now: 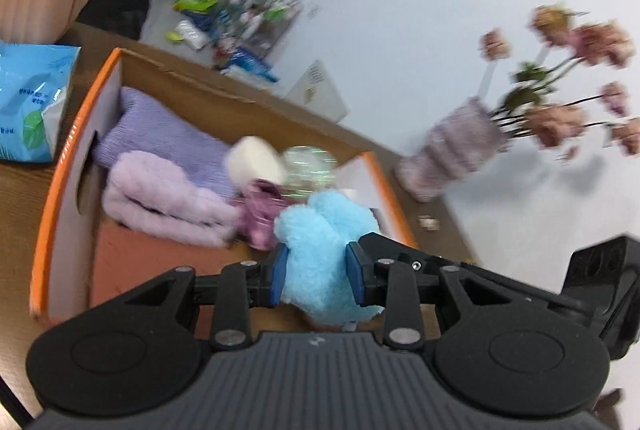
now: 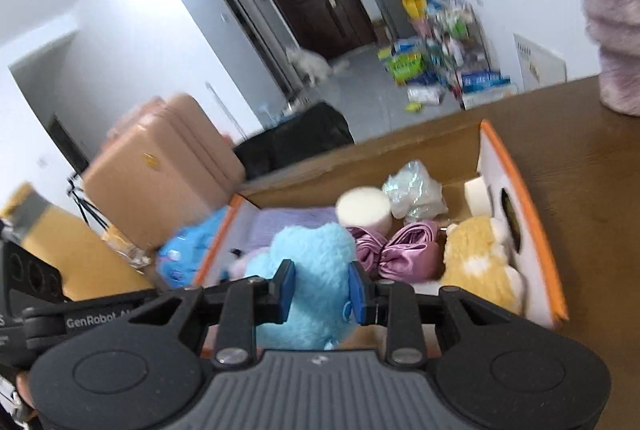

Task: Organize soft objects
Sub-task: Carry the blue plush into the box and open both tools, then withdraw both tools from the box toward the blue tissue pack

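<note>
A fluffy light-blue plush toy (image 1: 320, 254) is pinched between the blue pads of my left gripper (image 1: 318, 272), and my right gripper (image 2: 322, 288) is shut on the same blue plush toy (image 2: 312, 270) from the other side. The toy hangs over an orange-edged cardboard box (image 1: 60, 165) on a wooden table (image 2: 592, 197). Inside the box lie a folded pink fluffy cloth (image 1: 160, 197), a lilac knit (image 1: 168, 133), a white foam roll (image 2: 362, 209), a pink satin bow (image 2: 396, 250), a crinkled plastic bag (image 2: 416, 193) and a yellow plush (image 2: 480, 262).
A blue tissue pack (image 1: 28, 101) lies left of the box. A furry vase with pink flowers (image 1: 456, 149) stands on the table beyond the box's right end. A tan suitcase (image 2: 160, 173), a black bag and a cluttered shelf stand on the floor behind.
</note>
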Action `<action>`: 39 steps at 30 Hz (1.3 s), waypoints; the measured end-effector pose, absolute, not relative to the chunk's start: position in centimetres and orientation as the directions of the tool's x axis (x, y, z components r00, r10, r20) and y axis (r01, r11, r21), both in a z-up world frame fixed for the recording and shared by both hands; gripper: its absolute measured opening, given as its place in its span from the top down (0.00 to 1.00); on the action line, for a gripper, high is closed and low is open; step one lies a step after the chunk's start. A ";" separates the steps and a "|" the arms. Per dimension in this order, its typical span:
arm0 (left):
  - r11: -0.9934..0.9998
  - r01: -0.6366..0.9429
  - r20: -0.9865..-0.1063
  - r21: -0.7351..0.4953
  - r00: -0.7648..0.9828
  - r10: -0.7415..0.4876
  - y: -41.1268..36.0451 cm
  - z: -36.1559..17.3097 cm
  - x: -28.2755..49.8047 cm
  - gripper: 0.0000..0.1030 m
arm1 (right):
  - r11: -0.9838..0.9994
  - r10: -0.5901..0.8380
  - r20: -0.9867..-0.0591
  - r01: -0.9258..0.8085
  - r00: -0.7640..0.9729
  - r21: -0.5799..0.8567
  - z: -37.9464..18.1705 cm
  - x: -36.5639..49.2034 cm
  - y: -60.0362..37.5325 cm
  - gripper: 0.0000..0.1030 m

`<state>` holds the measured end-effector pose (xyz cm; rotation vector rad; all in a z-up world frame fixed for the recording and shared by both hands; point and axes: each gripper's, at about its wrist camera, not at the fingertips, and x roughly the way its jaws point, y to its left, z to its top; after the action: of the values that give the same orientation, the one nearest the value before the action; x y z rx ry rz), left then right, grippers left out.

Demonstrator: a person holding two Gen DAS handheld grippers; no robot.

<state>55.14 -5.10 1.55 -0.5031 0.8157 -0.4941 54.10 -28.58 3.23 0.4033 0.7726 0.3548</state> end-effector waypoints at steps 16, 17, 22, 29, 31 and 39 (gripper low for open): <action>0.889 0.306 -0.701 -0.340 0.548 -0.457 -8.5 -1.5 57.2 0.73 | 0.926 0.376 -0.774 -0.222 0.509 0.305 -1.2 58.5 -25.6 0.81; 0.889 0.309 -0.706 -0.337 0.542 -0.456 -8.6 -1.4 57.4 0.72 | 0.926 0.378 -0.777 -0.215 0.504 0.311 -1.0 58.7 -25.6 0.80; 0.911 0.296 -0.711 -0.288 0.571 -0.411 -7.8 1.3 55.4 0.66 | 0.950 0.312 -0.785 -0.178 0.534 0.257 1.9 57.4 -26.2 0.74; 0.957 0.246 -0.719 -0.156 0.636 -0.281 -5.4 7.9 48.6 0.45 | 0.967 0.255 -0.762 -0.174 0.596 0.188 9.2 50.5 -28.8 0.68; 0.965 0.240 -0.710 -0.109 0.660 -0.244 -4.5 9.6 46.2 0.38 | 0.972 0.233 -0.748 -0.178 0.622 0.155 11.4 47.6 -29.9 0.60; 0.985 0.164 -0.667 -0.048 0.729 -0.154 -2.1 13.7 37.8 0.17 | 0.980 0.198 -0.704 -0.160 0.682 0.121 15.5 38.6 -33.1 0.51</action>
<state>37.79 -2.08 13.67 0.0145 0.7332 -0.1750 38.64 -33.12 15.54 0.0509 0.7957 0.2011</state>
